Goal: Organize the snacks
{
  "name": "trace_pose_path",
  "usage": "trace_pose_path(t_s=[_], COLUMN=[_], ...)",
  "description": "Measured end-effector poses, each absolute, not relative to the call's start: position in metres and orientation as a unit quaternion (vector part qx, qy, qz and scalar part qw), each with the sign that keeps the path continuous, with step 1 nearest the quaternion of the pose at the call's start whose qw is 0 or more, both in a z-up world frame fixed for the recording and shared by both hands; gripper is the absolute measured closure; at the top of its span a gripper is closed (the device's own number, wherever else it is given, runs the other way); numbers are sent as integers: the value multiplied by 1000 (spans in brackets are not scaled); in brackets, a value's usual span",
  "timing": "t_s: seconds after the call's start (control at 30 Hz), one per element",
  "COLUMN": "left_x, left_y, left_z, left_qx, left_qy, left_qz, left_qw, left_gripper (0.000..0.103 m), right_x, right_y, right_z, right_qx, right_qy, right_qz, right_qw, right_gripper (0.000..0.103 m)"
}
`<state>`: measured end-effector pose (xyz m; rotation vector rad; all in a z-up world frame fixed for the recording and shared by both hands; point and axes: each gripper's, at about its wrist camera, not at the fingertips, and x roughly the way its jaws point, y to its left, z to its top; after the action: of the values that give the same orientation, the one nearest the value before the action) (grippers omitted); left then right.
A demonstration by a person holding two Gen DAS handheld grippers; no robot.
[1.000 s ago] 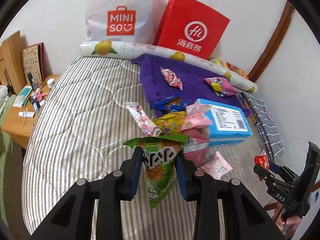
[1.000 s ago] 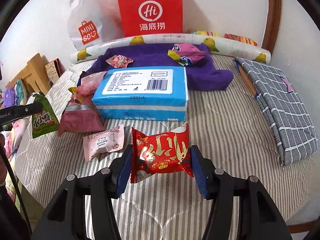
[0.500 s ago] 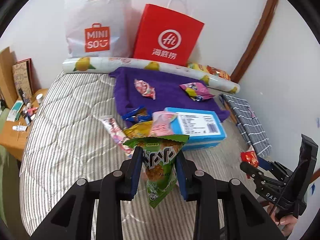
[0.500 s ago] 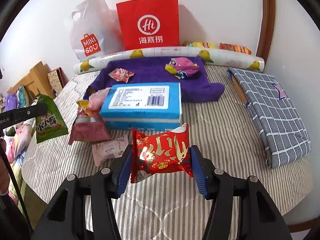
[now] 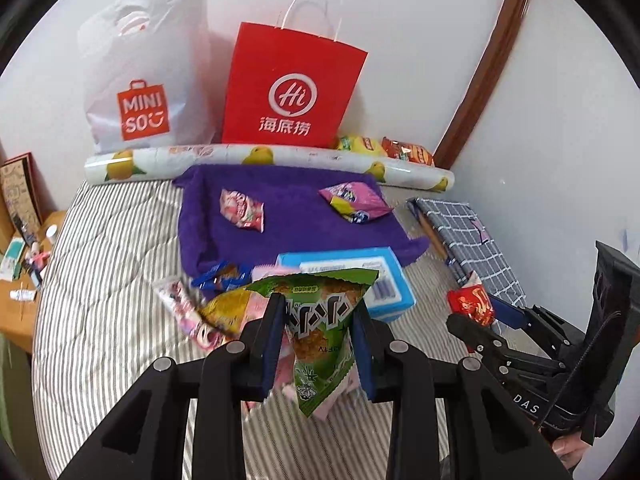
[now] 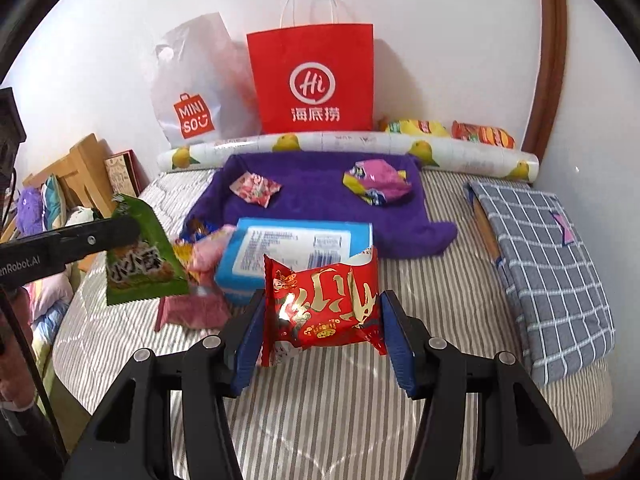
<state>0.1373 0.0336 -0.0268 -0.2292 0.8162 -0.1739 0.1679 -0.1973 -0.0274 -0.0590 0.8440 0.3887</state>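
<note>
My left gripper (image 5: 318, 342) is shut on a green snack packet (image 5: 320, 332), held above the striped bed; the packet also shows at the left of the right wrist view (image 6: 140, 264). My right gripper (image 6: 322, 334) is shut on a red snack packet (image 6: 324, 312), also seen at the right of the left wrist view (image 5: 470, 304). A purple towel (image 6: 320, 204) lies at the back of the bed with a pink-red packet (image 6: 256, 190) and a pink-yellow packet (image 6: 378, 182) on it. A blue box (image 6: 292, 250) and several loose packets (image 6: 200, 272) lie in front of the towel.
A red paper bag (image 6: 314, 84) and a white MINISO bag (image 6: 192, 92) stand against the wall behind a lemon-print roll (image 6: 348, 146). A folded grey checked cloth (image 6: 548, 268) lies at the right. A wooden side table (image 5: 20, 280) stands left of the bed.
Both grippers have risen and pulled back from the bed with their packets held; the bags and wall take up more of both views.
</note>
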Motion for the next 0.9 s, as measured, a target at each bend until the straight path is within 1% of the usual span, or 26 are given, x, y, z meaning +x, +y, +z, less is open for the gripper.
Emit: trace_pose_path(t_s=[0.43,0.67,0.9], left_x=[203,238,275], left_y=[39,55,69], left_z=[-4,3,-7], left_qx=[-105,-110,-118], left_qy=[390,384,391], left_qz=[-73,-53,-35], left_qw=[912,915,912], left_gripper=[73,73,73], right_x=[240,289,329], right_y=[-192,-197,-196], right_z=[-10,-13,-29], right_qx=[-26,-9,-5], right_qy=[394,397,405], right_qz=[197,195,193], right_qw=[897,897,894], right_gripper=[48,48,48])
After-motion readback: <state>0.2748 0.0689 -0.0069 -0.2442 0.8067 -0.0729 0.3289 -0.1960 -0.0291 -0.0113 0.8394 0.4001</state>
